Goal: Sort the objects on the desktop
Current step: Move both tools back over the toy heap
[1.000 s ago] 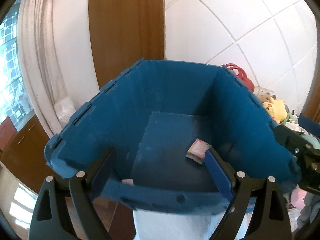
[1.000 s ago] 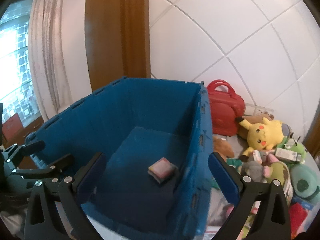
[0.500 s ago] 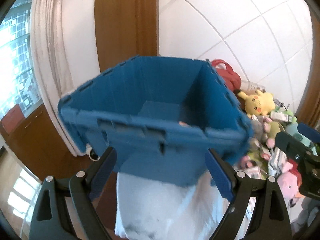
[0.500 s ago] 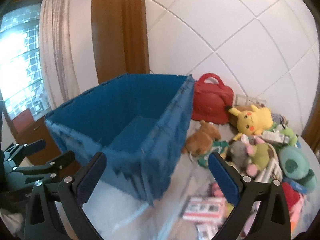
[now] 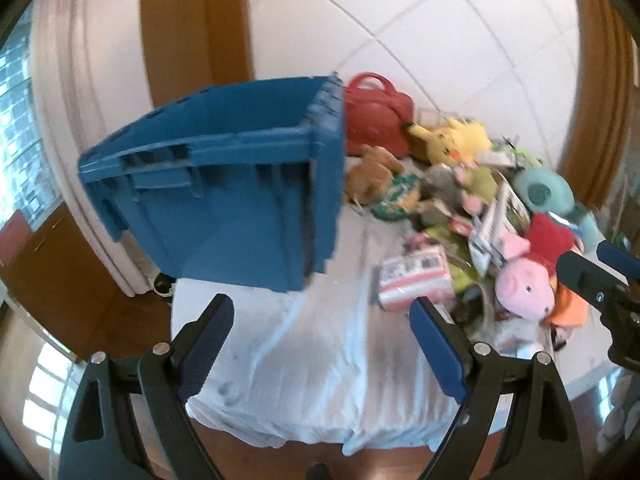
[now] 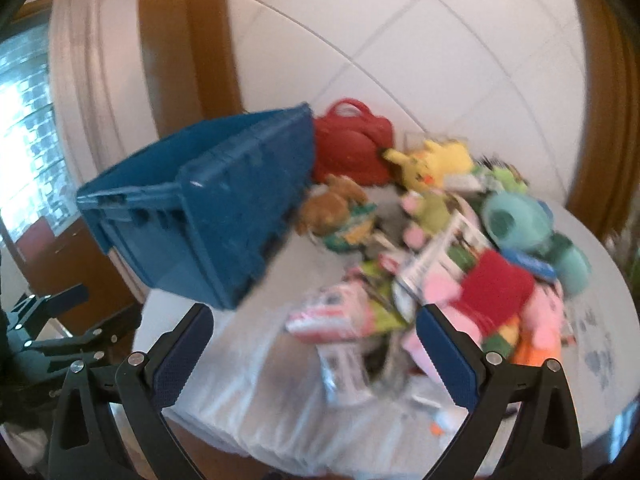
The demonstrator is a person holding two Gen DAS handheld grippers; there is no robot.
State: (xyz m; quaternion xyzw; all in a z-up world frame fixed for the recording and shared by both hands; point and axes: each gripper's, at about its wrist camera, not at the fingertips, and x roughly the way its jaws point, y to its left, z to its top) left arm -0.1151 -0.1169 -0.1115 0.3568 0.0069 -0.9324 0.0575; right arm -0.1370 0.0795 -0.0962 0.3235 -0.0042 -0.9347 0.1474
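Both your claws, L point(image 5: 318, 344) & R point(image 6: 316, 354), are spread wide w/ nothing gripped, above the counter point(image 5: 320, 368); blue crate point(image 5: 224, 208) at its left end, toy pile point(image 5: 472, 216) (blurred, prob. plush + boxes) just right of it.

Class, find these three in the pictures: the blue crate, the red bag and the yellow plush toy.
blue crate point(image 5: 240, 216): left wrist view, on its near outer wall.
red bag point(image 5: 378, 120): left wrist view, on its front face.
yellow plush toy point(image 6: 438, 160): right wrist view, on its body.
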